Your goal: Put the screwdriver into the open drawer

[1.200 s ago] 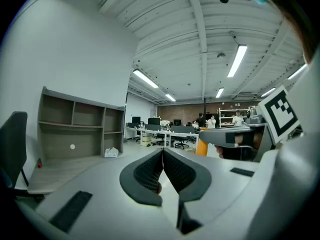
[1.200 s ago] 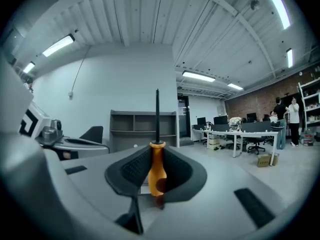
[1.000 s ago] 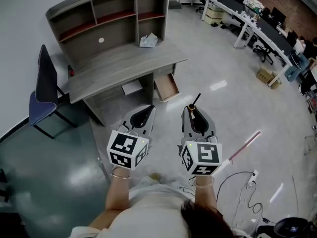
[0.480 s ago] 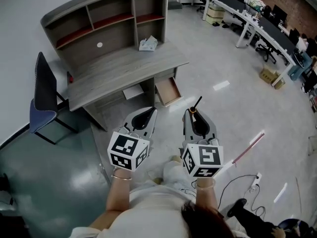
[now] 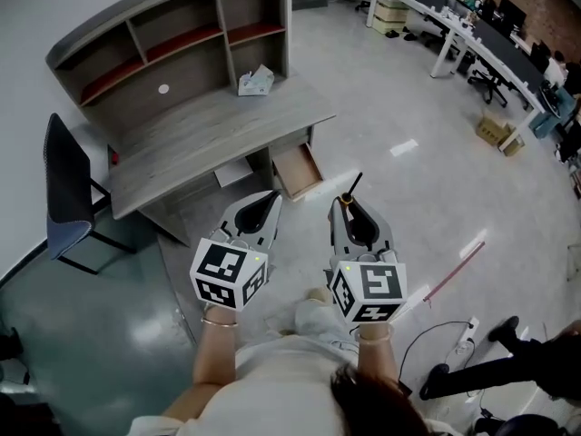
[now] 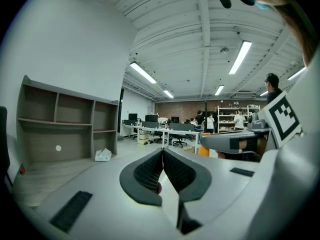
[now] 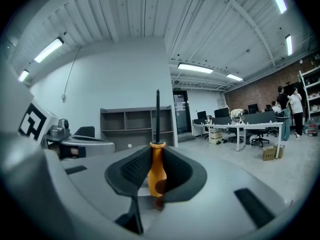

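Note:
A screwdriver (image 7: 157,165) with an orange handle and a black shaft stands upright between the jaws of my right gripper (image 7: 157,159), which is shut on it. From the head view its shaft (image 5: 355,184) sticks out past the right gripper (image 5: 349,209) towards the desk. An open drawer (image 5: 297,171) with a light wooden inside juts from the grey desk (image 5: 213,130), a little beyond both grippers. My left gripper (image 5: 269,203) hangs beside the right one, shut with nothing in it; its pads (image 6: 163,170) meet.
A grey shelf unit (image 5: 168,44) stands on the desk, with a white tissue pack (image 5: 251,82) next to it. A dark chair (image 5: 65,198) stands left of the desk. Office desks (image 5: 463,30) line the far right. A power strip and cable (image 5: 458,330) lie on the floor.
The desk and drawer have slid left and slightly closer in the head view as I walk. Both grippers hold the same pose. A person's legs entered at bottom right.

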The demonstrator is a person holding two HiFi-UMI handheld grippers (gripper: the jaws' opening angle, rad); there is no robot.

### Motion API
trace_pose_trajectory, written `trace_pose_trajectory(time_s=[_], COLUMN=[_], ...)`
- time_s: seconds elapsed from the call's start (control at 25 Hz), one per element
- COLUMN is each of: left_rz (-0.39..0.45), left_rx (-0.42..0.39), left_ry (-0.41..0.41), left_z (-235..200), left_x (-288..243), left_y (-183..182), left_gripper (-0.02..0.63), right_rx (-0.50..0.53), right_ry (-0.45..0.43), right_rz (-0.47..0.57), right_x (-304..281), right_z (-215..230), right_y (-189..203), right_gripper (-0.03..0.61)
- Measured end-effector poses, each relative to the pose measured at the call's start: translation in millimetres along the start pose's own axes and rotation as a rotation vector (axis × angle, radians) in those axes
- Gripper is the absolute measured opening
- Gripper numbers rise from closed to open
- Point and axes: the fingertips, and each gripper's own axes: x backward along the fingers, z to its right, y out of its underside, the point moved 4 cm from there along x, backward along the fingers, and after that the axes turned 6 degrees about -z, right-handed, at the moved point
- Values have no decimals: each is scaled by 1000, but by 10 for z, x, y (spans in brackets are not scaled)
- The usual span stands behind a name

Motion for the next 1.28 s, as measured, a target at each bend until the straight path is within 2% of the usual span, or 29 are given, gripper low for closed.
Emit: trace_pose_trajectory(time_s=[0.32,0.68,1.04,1.28], left_rz=[-11,-27,-70,-82], left_rx=[25,66,125,139], left_ry=[-37,-139,-253,-284], left_z=[-20,-98,-429,-657], left_x=[-609,-1029,-1162,-1302], left_y=[-108,-99,31,77], left_gripper=[17,17,17,17], right_rx=[-15,-6,41,71], right_ry=[-39,-114,-153,-183], right_rz=[-22,-50,-88,-116], right_x=[-381,-824,-1325,-1637], right_z=[534,1032,1233,1242], right_y=[-46,-14,77,142], right_gripper=[84,84,84,84])
